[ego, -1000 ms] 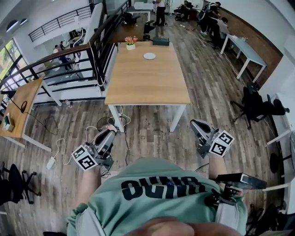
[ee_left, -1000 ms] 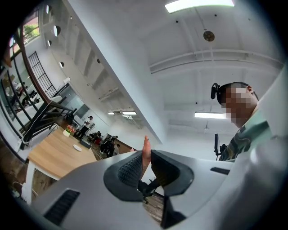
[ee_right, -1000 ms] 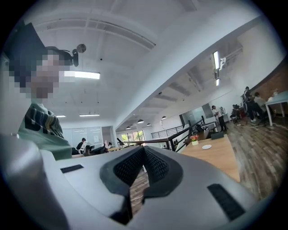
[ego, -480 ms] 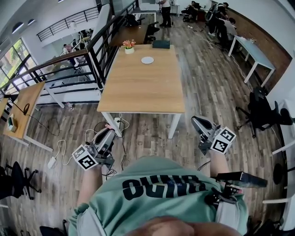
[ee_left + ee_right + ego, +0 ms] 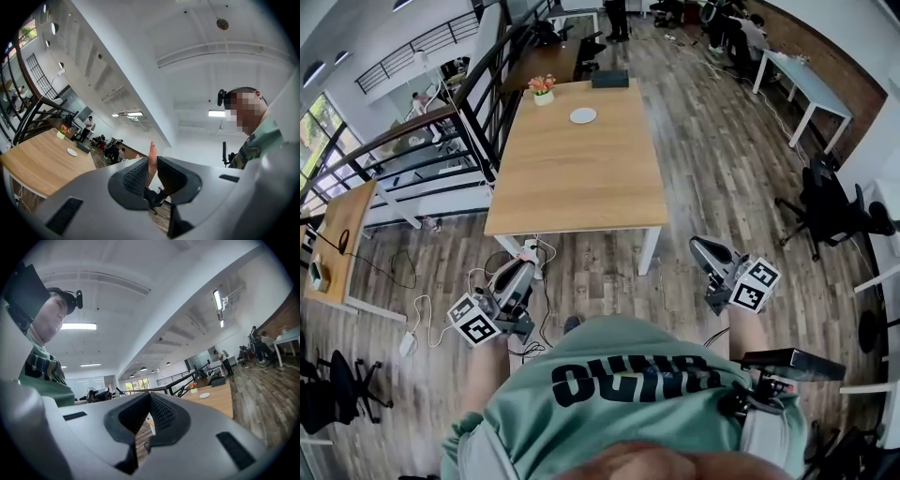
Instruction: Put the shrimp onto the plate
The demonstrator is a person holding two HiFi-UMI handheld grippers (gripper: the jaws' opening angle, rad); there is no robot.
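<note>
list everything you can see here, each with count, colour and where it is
table: 1, light wood, on the floor ahead
plate: 1, white, far end of the table
flower pot: 1, white with pink and orange flowers, far left corner of the table
box: 1, dark, far edge of the table
office chair: 1, black, on the floor at right
railing: 1, black, left of the table
cables: several, white and black, on the floor by the table's near left leg
shrimp: 1, pink, between the jaws of the left gripper
left gripper: 1, grey, shut on the shrimp
right gripper: 1, grey, jaws together, nothing in them
</note>
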